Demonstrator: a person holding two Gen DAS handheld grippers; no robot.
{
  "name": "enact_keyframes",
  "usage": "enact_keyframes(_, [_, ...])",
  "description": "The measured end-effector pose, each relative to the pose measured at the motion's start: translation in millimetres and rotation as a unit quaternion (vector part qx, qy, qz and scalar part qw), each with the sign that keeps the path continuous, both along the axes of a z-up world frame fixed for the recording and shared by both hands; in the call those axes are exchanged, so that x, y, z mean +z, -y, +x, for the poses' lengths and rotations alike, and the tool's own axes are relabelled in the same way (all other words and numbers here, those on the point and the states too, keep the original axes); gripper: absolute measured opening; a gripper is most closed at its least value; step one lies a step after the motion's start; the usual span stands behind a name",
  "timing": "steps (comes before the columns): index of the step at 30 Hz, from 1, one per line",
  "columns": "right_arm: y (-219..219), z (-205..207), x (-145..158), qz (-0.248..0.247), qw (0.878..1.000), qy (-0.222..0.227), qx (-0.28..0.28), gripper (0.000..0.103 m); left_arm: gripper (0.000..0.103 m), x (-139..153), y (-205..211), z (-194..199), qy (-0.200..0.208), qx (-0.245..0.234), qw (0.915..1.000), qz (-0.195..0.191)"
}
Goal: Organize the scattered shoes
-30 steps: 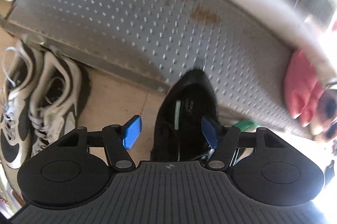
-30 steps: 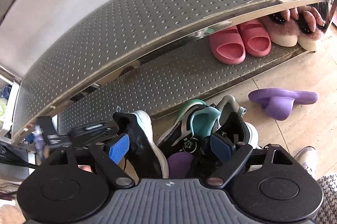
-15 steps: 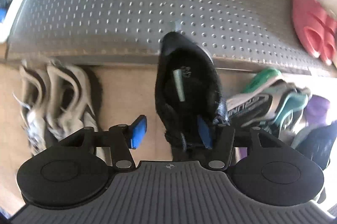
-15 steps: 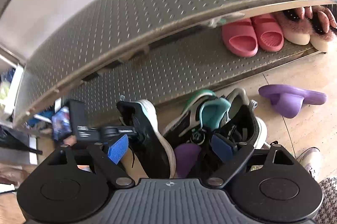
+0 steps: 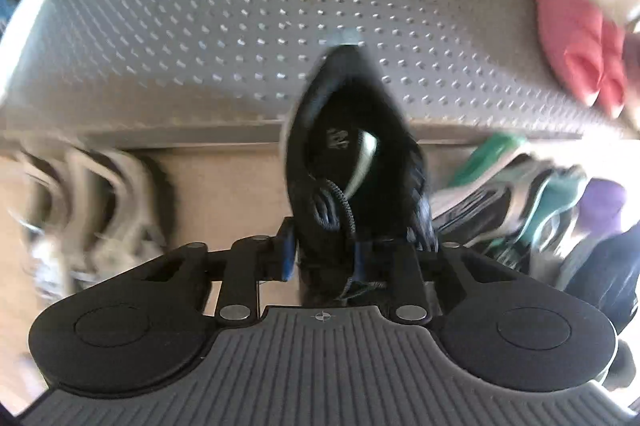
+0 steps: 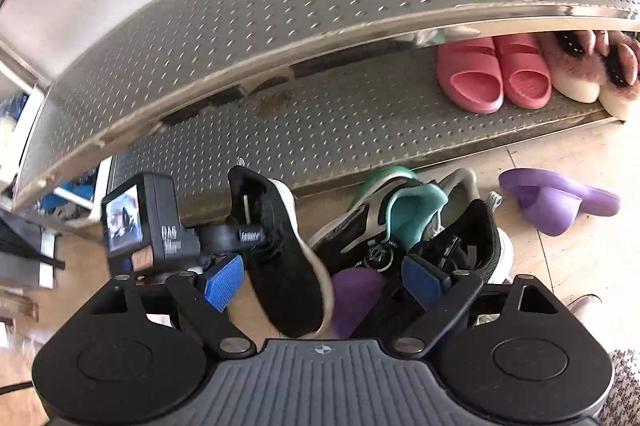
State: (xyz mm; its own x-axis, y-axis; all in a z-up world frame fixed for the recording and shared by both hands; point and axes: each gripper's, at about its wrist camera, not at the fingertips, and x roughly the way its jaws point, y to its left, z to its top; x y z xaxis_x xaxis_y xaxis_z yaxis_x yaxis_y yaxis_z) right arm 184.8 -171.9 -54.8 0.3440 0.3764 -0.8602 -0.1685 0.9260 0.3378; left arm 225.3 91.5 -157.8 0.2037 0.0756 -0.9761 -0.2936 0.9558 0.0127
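Black sneaker [image 5: 352, 162] clamped in left gripper [image 5: 324, 258] jaws, just closed.

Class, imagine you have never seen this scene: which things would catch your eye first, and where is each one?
First, the black sneaker, gripped at its collar by the left gripper, with its toe reaching over the front edge of the lower rack shelf. Next, the pink slides stand side by side at the right of that shelf beside furry slippers. On the floor in front lies a heap of sneakers, with a purple slipper apart to its right.
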Motion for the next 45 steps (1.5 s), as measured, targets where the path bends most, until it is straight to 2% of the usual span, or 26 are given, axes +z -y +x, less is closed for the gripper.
enact_keyframes(1, [0, 1, 3, 0.010, 1.000, -0.001, -0.001, 0.088, 0.027, 1, -2, -3, -0.011, -0.009, 0.9997, 0.019])
enact_keyframes(2, [0, 0, 5, 0.014, 1.000, 0.001, 0.001, 0.088, 0.032, 2, -8, -7, -0.021, -0.016, 0.9992, 0.031])
enact_keyframes(3, [-3, -1, 8, 0.016, 1.000, 0.007, 0.008, 0.088, 0.043, 1, -13, -10, -0.026, -0.018, 0.9991, 0.029])
enact_keyframes(6, [-10, -7, 12, 0.006, 0.999, 0.021, 0.031, 0.090, 0.061, 4, -37, -23, -0.055, 0.031, 0.9978, -0.021])
enact_keyframes(7, [-12, -9, 11, 0.001, 0.999, 0.023, 0.037, 0.091, 0.063, 15, -41, -28, -0.055, 0.044, 0.9973, -0.020])
enact_keyframes(9, [-14, -10, 8, -0.005, 0.999, 0.022, 0.041, 0.091, 0.078, 46, -46, -38, -0.051, 0.050, 0.9974, -0.008])
enact_keyframes(12, [-19, -13, 2, -0.007, 0.999, 0.016, 0.047, 0.091, 0.087, 99, -45, -56, -0.038, 0.020, 0.9989, 0.017])
enact_keyframes(15, [-28, -20, -10, 0.001, 0.998, 0.008, 0.066, 0.089, 0.094, 147, -44, -81, 0.004, -0.018, 0.9990, 0.042])
enact_keyframes(17, [-40, -29, -19, 0.002, 0.996, 0.014, 0.094, 0.087, 0.094, 161, -46, -88, 0.031, -0.023, 0.9979, 0.052])
enact_keyframes(19, [-51, -39, -30, -0.002, 0.992, 0.023, 0.121, 0.084, 0.094, 162, -60, -95, 0.046, -0.004, 0.9978, 0.048])
enact_keyframes(22, [-68, -51, -48, -0.014, 0.987, 0.031, 0.154, 0.085, 0.092, 150, -83, -91, 0.030, 0.031, 0.9989, 0.020])
enact_keyframes(25, [-91, -50, -74, -0.008, 0.989, 0.015, 0.148, 0.088, 0.092, 161, -109, -87, 0.041, 0.047, 0.9980, -0.007])
enact_keyframes(28, [-126, -44, -107, -0.004, 0.991, 0.011, 0.134, 0.093, 0.092, 181, -136, -87, 0.067, 0.064, 0.9957, -0.004])
enact_keyframes(31, [-169, -37, -145, -0.019, 0.990, -0.006, 0.136, 0.092, 0.092, 192, -162, -91, 0.080, 0.085, 0.9932, -0.005])
enact_keyframes(33, [-196, -35, -166, -0.042, 0.987, -0.007, 0.158, 0.092, 0.092, 197, -180, -96, 0.084, 0.101, 0.9913, -0.010])
enact_keyframes(36, [-235, -35, -197, -0.115, 0.972, 0.015, 0.203, 0.092, 0.092, 200, -203, -105, 0.090, 0.123, 0.9883, -0.008])
enact_keyframes(38, [-249, -33, -215, -0.154, 0.965, 0.012, 0.213, 0.093, 0.092, 199, -211, -109, 0.089, 0.132, 0.9873, -0.005])
enact_keyframes(39, [-255, -32, -228, -0.164, 0.963, -0.002, 0.214, 0.090, 0.092, 200, -214, -110, 0.088, 0.136, 0.9868, -0.006])
enact_keyframes(40, [-258, -31, -236, -0.158, 0.965, -0.021, 0.209, 0.081, 0.092, 201, -217, -112, 0.089, 0.139, 0.9862, -0.009])
enact_keyframes(41, [-261, -31, -238, -0.158, 0.966, -0.032, 0.201, 0.080, 0.092, 203, -220, -113, 0.092, 0.142, 0.9854, -0.015])
enact_keyframes(45, [-300, -40, -234, -0.231, 0.956, -0.052, 0.175, 0.077, 0.093, 207, -226, -115, 0.104, 0.147, 0.9829, -0.040])
